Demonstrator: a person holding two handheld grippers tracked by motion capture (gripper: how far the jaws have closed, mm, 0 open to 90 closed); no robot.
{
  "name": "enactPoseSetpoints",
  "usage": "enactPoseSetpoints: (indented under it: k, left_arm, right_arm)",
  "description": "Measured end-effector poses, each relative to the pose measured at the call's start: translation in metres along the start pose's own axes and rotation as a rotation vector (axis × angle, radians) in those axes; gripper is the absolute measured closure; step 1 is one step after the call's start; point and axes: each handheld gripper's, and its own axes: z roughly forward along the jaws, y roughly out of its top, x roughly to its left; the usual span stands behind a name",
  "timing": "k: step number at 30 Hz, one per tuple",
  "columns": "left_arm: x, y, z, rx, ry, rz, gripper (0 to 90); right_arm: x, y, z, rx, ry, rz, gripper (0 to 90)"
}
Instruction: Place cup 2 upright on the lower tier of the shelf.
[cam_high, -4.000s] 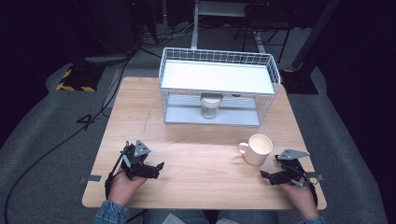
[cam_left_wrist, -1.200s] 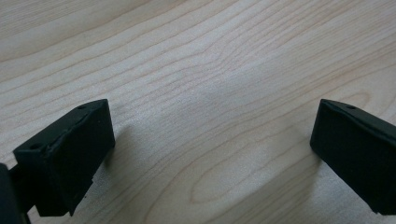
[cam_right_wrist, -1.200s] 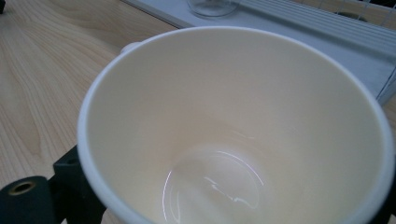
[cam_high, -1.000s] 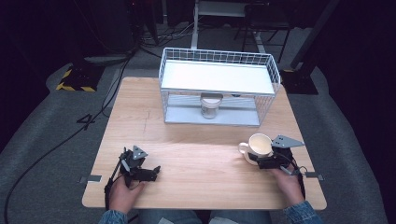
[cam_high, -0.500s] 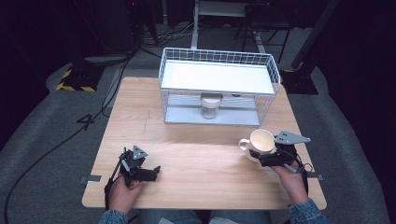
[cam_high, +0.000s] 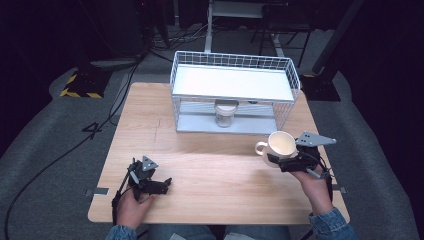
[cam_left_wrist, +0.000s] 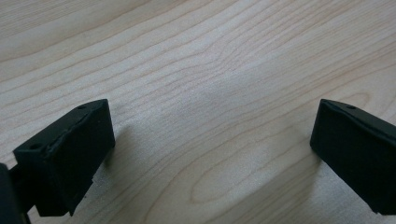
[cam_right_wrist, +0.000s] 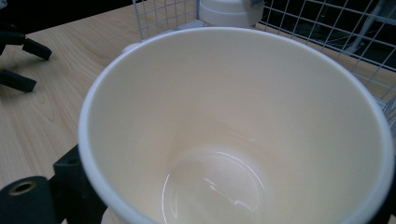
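Wooden table; one mug (gripped, right gripper); one jar

mug: glossy ceramic | table: matt grained wood | rack: white wire

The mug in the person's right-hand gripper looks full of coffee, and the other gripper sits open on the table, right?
Not quite: the mug is empty. The right gripper view looks straight into it and shows a bare, glossy cream inside. The rest holds: the right gripper grips the mug, and the left gripper rests open on the table.
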Motion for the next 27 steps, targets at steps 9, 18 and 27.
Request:
enactPoseSetpoints:
  k: [9, 18, 27]
  left_arm:
    - [0.000, 0.000, 0.000, 0.000, 0.000, 0.000, 0.2]
    - [0.000, 0.000, 0.000, -0.001, 0.000, 0.000, 0.2]
    - [0.000, 0.000, 0.000, 0.001, 0.000, 0.001, 0.2]
  right_arm:
    - [-0.003, 0.025, -0.004, -0.012, 0.002, 0.013, 9.1]
    - [-0.005, 0.058, -0.008, -0.032, 0.002, -0.004, 9.1]
    - [-0.007, 0.084, -0.008, -0.045, 0.010, 0.001, 9.1]
